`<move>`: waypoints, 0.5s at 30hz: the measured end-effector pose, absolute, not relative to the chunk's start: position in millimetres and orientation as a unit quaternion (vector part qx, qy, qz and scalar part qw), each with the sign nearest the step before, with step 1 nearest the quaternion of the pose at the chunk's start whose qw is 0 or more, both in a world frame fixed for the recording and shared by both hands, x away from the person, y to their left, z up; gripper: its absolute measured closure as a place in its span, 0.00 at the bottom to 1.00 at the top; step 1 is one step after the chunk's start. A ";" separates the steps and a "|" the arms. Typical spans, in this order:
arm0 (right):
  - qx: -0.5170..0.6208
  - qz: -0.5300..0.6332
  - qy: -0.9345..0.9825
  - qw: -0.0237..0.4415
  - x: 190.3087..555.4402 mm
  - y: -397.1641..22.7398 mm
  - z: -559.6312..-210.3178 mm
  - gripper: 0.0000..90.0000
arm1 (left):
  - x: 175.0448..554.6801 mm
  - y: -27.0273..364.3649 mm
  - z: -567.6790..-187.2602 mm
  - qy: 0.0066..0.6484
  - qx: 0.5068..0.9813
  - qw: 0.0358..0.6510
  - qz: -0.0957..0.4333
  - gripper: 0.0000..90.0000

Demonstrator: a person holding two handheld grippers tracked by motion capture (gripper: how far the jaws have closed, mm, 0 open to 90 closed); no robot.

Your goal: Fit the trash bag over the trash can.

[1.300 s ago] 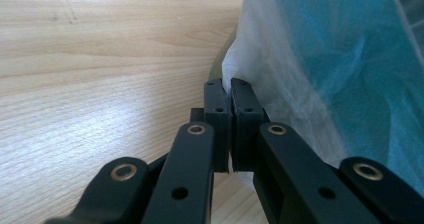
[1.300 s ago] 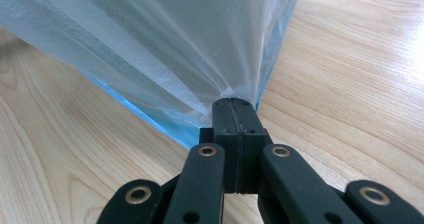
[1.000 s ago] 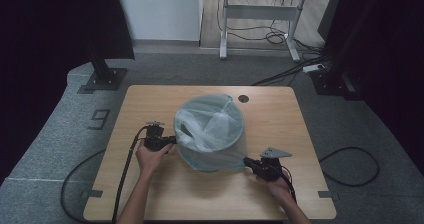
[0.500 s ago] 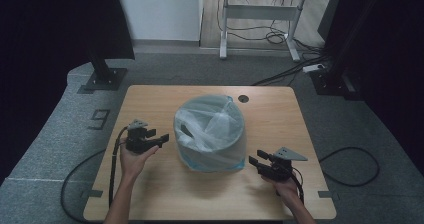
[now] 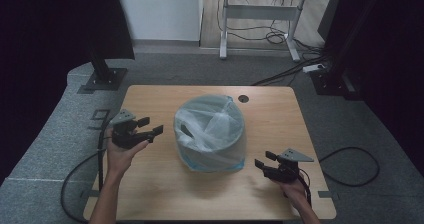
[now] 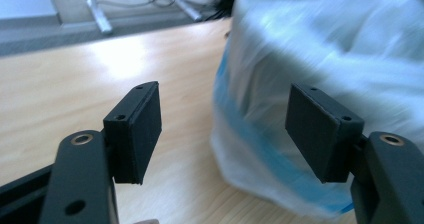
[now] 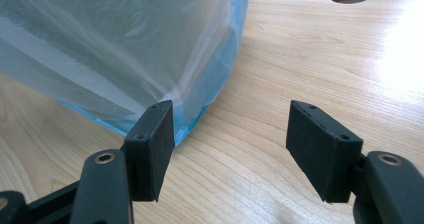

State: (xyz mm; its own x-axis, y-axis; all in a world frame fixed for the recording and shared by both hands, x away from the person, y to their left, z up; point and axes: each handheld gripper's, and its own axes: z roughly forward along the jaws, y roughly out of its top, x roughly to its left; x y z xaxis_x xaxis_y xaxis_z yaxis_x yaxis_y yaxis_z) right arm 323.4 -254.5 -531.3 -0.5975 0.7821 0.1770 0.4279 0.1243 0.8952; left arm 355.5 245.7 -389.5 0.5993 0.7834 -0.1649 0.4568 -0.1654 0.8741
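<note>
From above, your round grey bin lined with a clear, blue-tinted plastic bag (image 5: 210, 134) sits mid-table on the pale wooden table (image 5: 165, 184), the bag draped over the rim and down the sides, so the lining looks done. Your left gripper (image 5: 150, 130) hangs off to the bin's left, raised clear of the wood, jaws apart and holding nothing. Your right gripper (image 5: 265, 161) rests low near the bin's lower right corner, also spread and empty. Both jaws have just been opening, and nothing lies between them, which reads as you letting the bag go and backing off on both sides.

Over to the left gripper view: the two black pads (image 6: 145, 129) stand wide, with the bag-covered bin (image 6: 325, 59) just beyond the right-hand pad, not touching. It is smeared with motion blur, so the folds in the plastic are hard to read.

Now the right gripper view: pads (image 7: 322, 144) are released again, bare wood between them. The bag's blue hem (image 7: 210, 104) sits just behind the left-hand pad; whether it brushes the pad, you cannot tell. The bin's top is cut off here.
</note>
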 end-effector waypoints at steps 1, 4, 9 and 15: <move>0.416 0.515 0.730 0.172 323.7 -254.9 -531.5 0.39 | 355.4 244.7 -385.5 0.413 0.744 0.499 0.163 0.34; 0.418 0.512 0.729 0.175 323.7 -256.0 -531.4 0.39 | 357.1 240.6 -376.2 0.410 0.743 0.506 0.154 0.36; 0.421 0.511 0.728 0.179 323.3 -257.0 -531.0 0.39 | 361.1 229.3 -364.6 0.399 0.753 0.500 0.157 0.36; 0.419 0.507 0.731 0.179 323.3 -256.3 -532.0 0.39 | 366.9 211.5 -352.6 0.379 0.765 0.499 0.151 0.37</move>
